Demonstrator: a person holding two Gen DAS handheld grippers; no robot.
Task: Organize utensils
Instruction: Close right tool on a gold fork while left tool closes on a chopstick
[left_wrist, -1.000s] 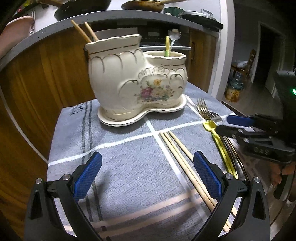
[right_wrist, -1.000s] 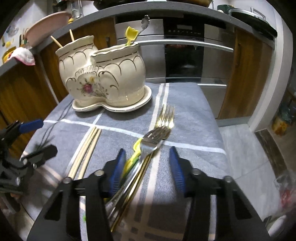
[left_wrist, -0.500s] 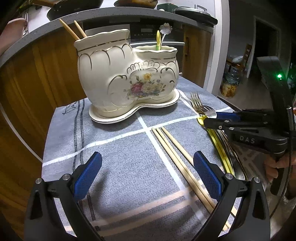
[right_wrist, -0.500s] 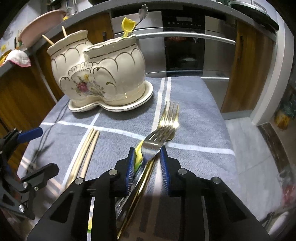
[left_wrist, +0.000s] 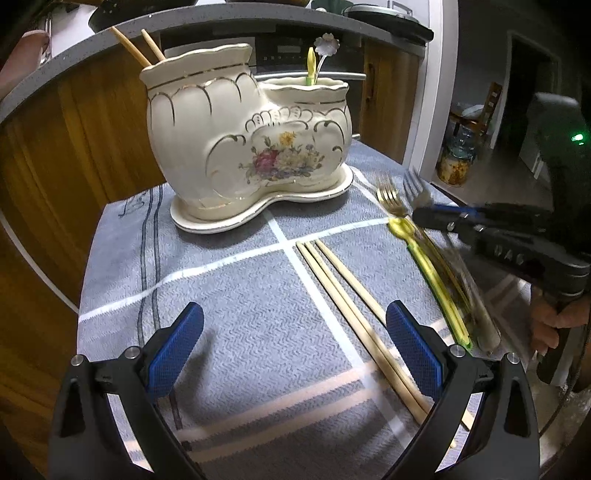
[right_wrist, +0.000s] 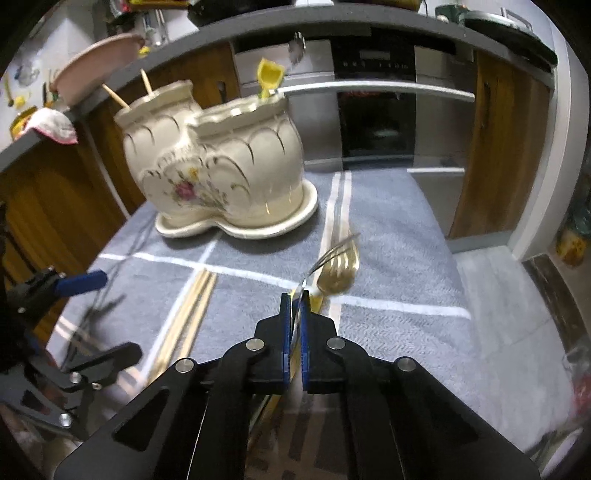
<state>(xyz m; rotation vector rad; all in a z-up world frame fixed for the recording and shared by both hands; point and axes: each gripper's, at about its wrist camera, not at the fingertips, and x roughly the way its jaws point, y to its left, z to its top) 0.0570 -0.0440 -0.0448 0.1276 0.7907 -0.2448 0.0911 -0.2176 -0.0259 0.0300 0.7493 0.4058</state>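
A cream two-pot ceramic holder (left_wrist: 240, 147) (right_wrist: 214, 166) stands on a grey cloth (left_wrist: 240, 295), with chopsticks in its tall pot and a yellow utensil and a flower-ended one in the low pot. My right gripper (right_wrist: 293, 297) (left_wrist: 436, 216) is shut on the neck of a silver fork (right_wrist: 334, 246) (left_wrist: 413, 188), whose head is tilted up on edge. Beside it on the cloth lie a gold fork (right_wrist: 340, 275) (left_wrist: 388, 195) and a yellow utensil (left_wrist: 428, 266). Three loose chopsticks (left_wrist: 351, 295) (right_wrist: 188, 314) rest left of those. My left gripper (left_wrist: 295, 343) hovers open over the cloth, holding nothing.
A kitchen counter (right_wrist: 332, 22) with pans and a pink bowl (right_wrist: 96, 62) curves behind, above wooden cabinets and an oven (right_wrist: 373, 122). The cloth's right edge drops to the floor (right_wrist: 491, 295). A person's hand (left_wrist: 557, 321) holds the right gripper's handle.
My right gripper's jaws closed from wide apart onto the silver fork, and its head has tipped up off the other cutlery. The left gripper stayed open and in place.
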